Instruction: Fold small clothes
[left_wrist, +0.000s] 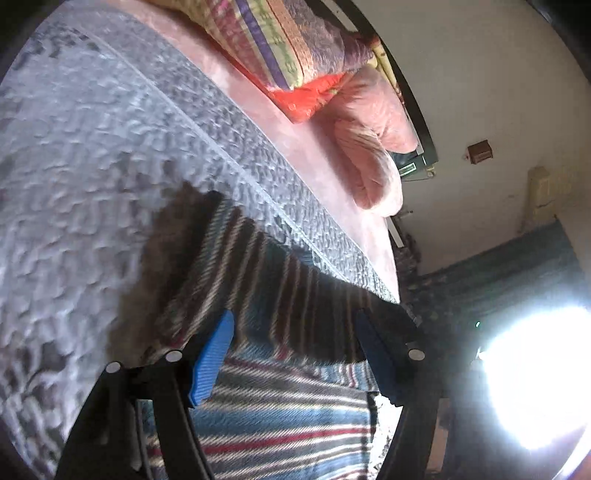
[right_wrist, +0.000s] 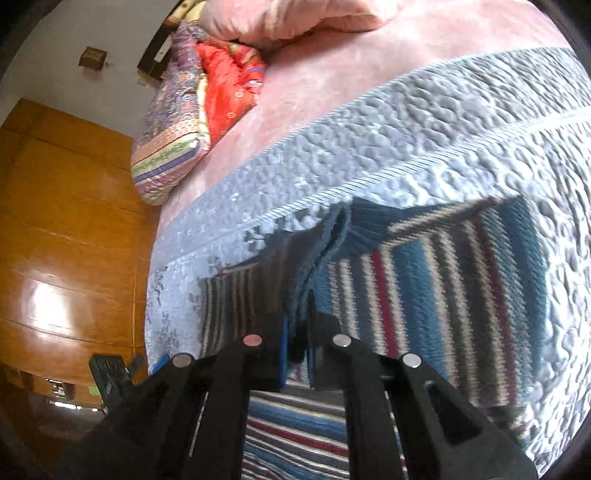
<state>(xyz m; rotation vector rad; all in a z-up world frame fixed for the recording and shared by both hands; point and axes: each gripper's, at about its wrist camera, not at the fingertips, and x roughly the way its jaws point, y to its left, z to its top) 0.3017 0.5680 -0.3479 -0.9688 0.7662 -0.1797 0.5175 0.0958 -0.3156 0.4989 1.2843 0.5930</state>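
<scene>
Your right gripper (right_wrist: 295, 347) pinches the striped sweater (right_wrist: 436, 280) edge running toward 12 o'clock; left gripper (left_wrist: 295, 354) fingers spread above it

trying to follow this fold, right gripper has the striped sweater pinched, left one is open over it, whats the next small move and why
Probably carry the right gripper across, laying its pinched edge of the striped sweater over the flat part. It is shut on a raised fold of the knit, while the left gripper hangs open over the sweater on the grey quilt, holding nothing.
</scene>
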